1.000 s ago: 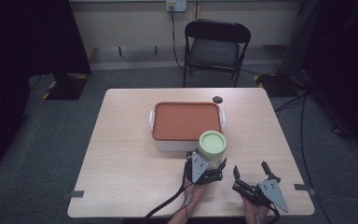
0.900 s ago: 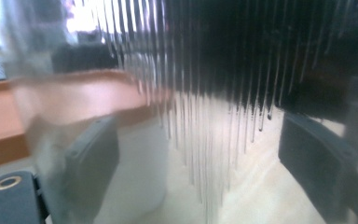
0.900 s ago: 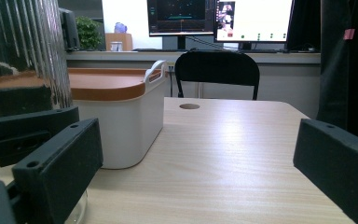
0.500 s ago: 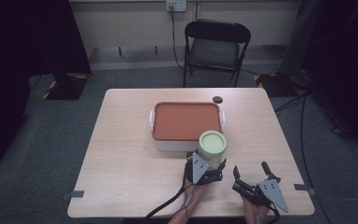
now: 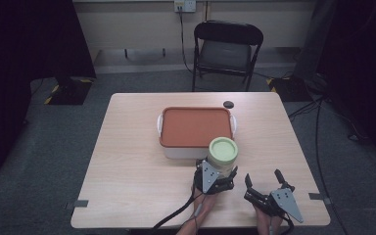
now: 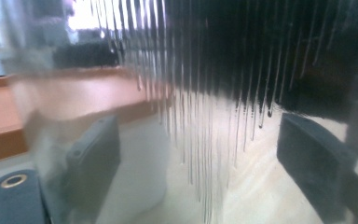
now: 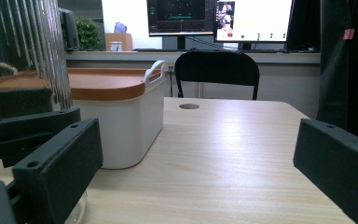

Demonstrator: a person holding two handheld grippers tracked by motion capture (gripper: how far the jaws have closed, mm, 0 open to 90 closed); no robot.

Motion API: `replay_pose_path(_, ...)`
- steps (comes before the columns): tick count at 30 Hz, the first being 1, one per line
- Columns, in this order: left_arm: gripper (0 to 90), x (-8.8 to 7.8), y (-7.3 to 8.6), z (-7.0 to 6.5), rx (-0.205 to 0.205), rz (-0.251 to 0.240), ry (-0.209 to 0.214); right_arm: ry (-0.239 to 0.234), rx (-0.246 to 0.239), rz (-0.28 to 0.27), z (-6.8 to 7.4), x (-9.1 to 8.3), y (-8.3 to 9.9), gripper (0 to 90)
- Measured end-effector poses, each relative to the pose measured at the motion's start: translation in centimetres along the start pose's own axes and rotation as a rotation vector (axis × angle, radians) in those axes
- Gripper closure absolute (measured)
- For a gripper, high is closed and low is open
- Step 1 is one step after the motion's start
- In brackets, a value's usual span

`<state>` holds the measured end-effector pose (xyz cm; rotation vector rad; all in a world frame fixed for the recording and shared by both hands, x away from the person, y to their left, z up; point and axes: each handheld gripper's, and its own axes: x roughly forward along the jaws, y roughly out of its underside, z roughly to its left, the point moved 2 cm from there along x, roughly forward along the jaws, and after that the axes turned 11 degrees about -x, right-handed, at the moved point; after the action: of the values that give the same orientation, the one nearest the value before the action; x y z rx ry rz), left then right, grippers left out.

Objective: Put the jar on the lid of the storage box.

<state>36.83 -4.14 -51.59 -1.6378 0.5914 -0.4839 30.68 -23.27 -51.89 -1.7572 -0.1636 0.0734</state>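
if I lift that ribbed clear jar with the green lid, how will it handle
The jar looks like rigid clear glass or plastic, so probably stiff and possibly breakable. Its ribs should help the left gripper hold it. It stands tall and narrow, so a sideways push could tip it.

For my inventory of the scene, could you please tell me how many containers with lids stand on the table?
2: a glass jar with a pale green lid, between the left gripper's jaws near the front edge, and a white box with an orange lid just behind it at mid-table. Nothing seems hidden.
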Motion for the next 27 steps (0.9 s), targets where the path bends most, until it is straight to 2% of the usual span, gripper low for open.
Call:
replay_pose_path(7, 11.5, -0.06, -0.12, 0.04, -0.011, 0.011, -0.002, 0.0, 0.0, 0.0, 0.0, 0.0, 0.0, 0.4)
replay_pose_path(19, 11.5, -0.2, -0.33, -0.02, -0.005, 0.021, -0.008, 0.0, 0.0, 0.0, 0.01, 0.0, -0.01, 0.4)
replay_pose_path(23, 11.5, -0.33, -0.44, -0.06, 0.014, 0.024, -0.01, 0.0, 0.0, 0.0, 0.0, 0.0, -0.01, 0.4)
replay_pose_path(27, 11.5, -0.36, -0.55, -0.08, 0.002, 0.03, -0.007, -0.003, -0.001, -0.001, -0.01, -0.01, 0.0, 0.4)
